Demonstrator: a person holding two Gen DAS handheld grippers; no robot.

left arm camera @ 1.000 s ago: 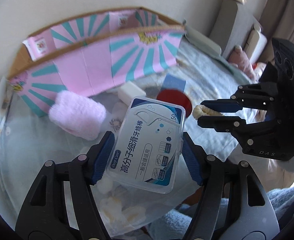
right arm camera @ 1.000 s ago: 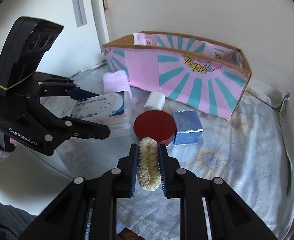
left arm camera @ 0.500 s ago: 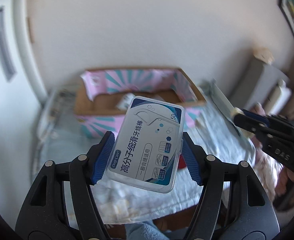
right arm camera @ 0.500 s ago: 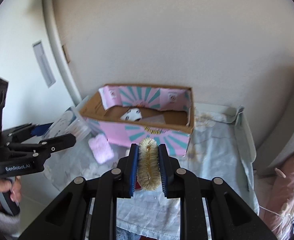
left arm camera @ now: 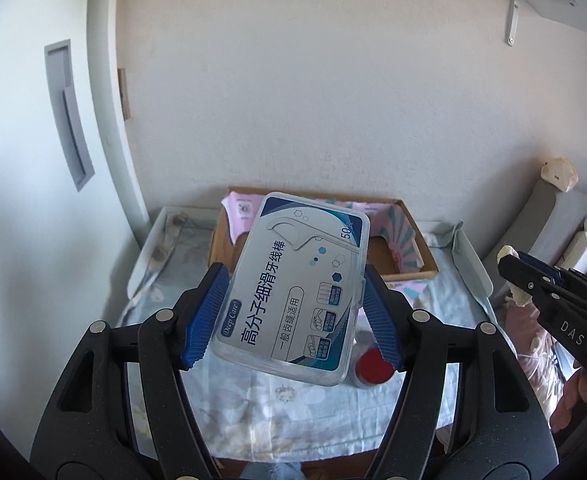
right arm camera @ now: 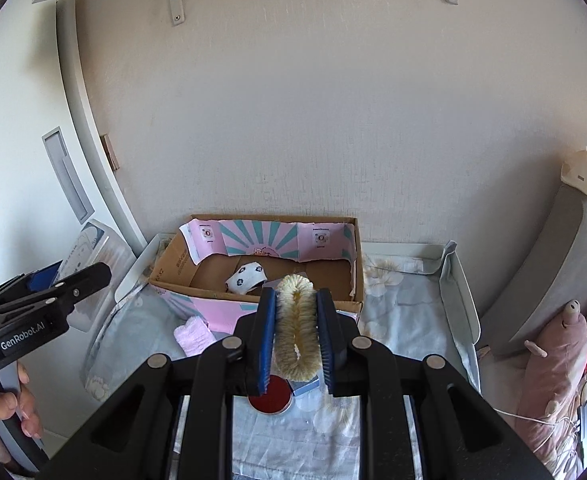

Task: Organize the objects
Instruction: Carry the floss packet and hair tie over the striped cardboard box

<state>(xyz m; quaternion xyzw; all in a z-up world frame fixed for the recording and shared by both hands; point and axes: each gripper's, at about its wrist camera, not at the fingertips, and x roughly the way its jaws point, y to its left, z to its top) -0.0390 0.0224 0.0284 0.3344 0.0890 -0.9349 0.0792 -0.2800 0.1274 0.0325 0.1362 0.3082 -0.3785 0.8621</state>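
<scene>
My left gripper is shut on a clear floss pick box with blue and white printing, held tilted high above the table. My right gripper is shut on a fuzzy cream scrunchie. Beneath both stands the pink and teal cardboard box against the wall, with a small white patterned item inside. In the left wrist view the right gripper shows at the right edge. In the right wrist view the left gripper sits at the left edge, a hand on its handle.
On the floral cloth of the table lie a red round lid, a blue packet and a pink fluffy cloth. A grey sofa and a pink plush toy stand to the right. Wall shelves hang above.
Both grippers rose well above the table with their objects still held. The view now looks down into the open cardboard box, and the table items look smaller.
</scene>
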